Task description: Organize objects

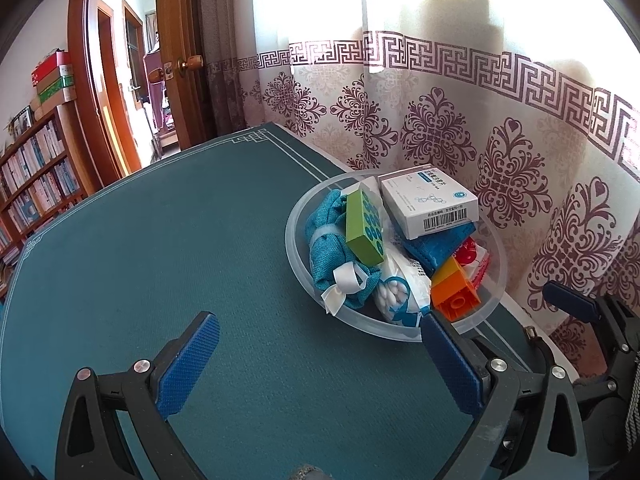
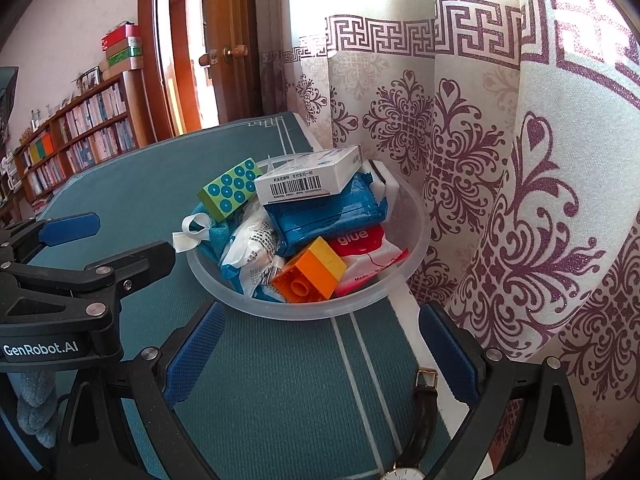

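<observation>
Covering the table (image 1: 160,240) is a teal mat with white border lines; patterned curtain (image 1: 460,120) right behind it, wooden door (image 1: 176,40) and bookshelf (image 2: 80,128) farther off. Clear plastic bowl (image 2: 416,216) sits near the mat's curtain-side edge, heaped: white barcode box (image 2: 308,178) on top of a blue packet (image 2: 324,216), green dotted block (image 2: 230,190), orange brick (image 2: 308,272), red glue pack (image 2: 364,256), teal pouch (image 1: 326,240), cotton swab bag (image 1: 394,292). Wristwatch (image 2: 420,424) lies on the mat near the right gripper (image 2: 320,360). Left gripper (image 1: 320,364) and right gripper both spread wide, holding nothing, just short of the bowl.
</observation>
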The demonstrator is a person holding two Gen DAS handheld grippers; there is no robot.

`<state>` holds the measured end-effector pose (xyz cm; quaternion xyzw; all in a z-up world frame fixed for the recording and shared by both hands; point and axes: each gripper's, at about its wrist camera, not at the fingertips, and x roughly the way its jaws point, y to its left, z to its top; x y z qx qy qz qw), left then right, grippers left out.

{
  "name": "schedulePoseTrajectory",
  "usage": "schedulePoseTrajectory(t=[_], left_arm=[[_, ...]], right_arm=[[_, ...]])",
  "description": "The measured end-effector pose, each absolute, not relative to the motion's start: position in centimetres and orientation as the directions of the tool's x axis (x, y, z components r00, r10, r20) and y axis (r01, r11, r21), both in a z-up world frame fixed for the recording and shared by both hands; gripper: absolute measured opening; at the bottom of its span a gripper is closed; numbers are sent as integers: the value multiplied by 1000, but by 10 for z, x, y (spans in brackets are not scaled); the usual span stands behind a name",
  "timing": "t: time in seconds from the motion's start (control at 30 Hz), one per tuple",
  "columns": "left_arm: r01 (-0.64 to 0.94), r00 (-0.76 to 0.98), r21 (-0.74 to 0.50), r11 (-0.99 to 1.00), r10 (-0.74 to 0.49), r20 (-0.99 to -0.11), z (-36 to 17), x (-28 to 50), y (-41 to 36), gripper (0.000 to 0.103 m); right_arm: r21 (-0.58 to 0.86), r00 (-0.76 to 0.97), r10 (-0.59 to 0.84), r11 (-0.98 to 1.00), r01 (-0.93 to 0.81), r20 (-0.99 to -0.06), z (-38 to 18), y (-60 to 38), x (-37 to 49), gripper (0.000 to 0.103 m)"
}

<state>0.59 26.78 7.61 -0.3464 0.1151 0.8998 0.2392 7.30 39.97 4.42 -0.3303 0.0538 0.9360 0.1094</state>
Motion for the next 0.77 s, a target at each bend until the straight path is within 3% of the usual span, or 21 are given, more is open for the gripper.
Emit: schedulePoseTrajectory(t=[0.77], left_arm=[[-532,-642,54,-845,360,-677,75,8,273,103]], right_arm=[[30,-753,164,-971,-237,-637,38,399,73,98]])
